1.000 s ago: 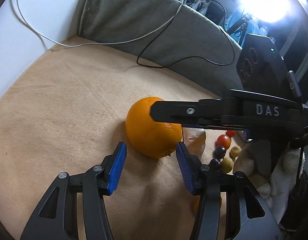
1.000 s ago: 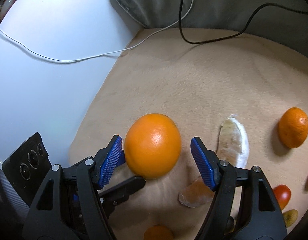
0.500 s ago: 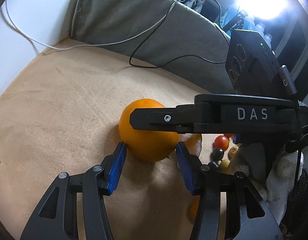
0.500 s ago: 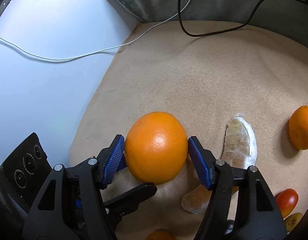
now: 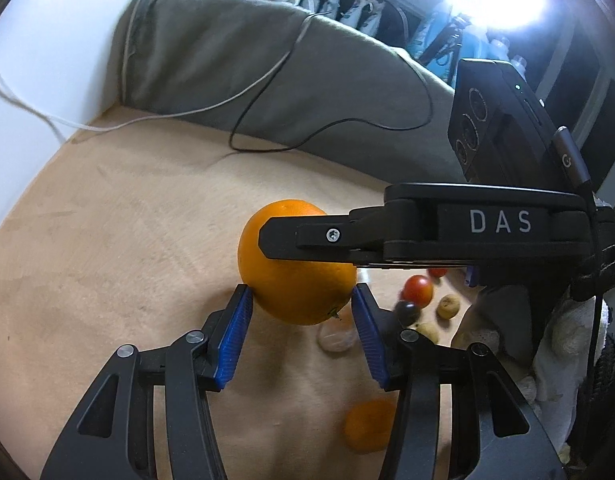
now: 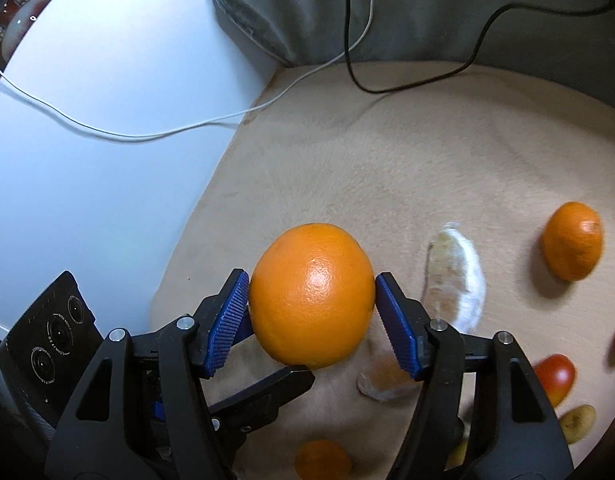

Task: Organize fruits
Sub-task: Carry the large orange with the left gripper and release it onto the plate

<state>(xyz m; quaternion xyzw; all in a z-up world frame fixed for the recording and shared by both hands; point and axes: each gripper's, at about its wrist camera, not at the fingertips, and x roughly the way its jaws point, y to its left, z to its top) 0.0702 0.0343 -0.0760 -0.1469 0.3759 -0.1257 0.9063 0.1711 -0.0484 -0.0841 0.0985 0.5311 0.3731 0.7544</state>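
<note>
A large orange (image 6: 311, 292) hangs just above the beige cloth (image 6: 387, 160), and my right gripper (image 6: 311, 285) is shut on it, both blue pads pressing its sides. In the left wrist view the right gripper's black finger (image 5: 327, 236) crosses in front of the orange (image 5: 291, 280). My left gripper (image 5: 300, 308) stands open with its pad tips at the orange's lower edge and nothing gripped. One of its fingers (image 6: 267, 384) shows under the fruit in the right wrist view.
A mandarin (image 6: 571, 240), a peeled pale segment (image 6: 455, 280), an orange segment (image 6: 383, 380), cherry tomatoes (image 6: 555, 376) and small yellowish fruits (image 6: 577, 422) lie to the right. Another mandarin (image 5: 367, 424) lies near. A grey cushion (image 5: 267, 60) with cables is behind, a white surface (image 6: 87, 160) to the left.
The right gripper's pads closed onto the large orange and raised it slightly off the cloth. The left gripper moved in closer beneath it, its opening unchanged.
</note>
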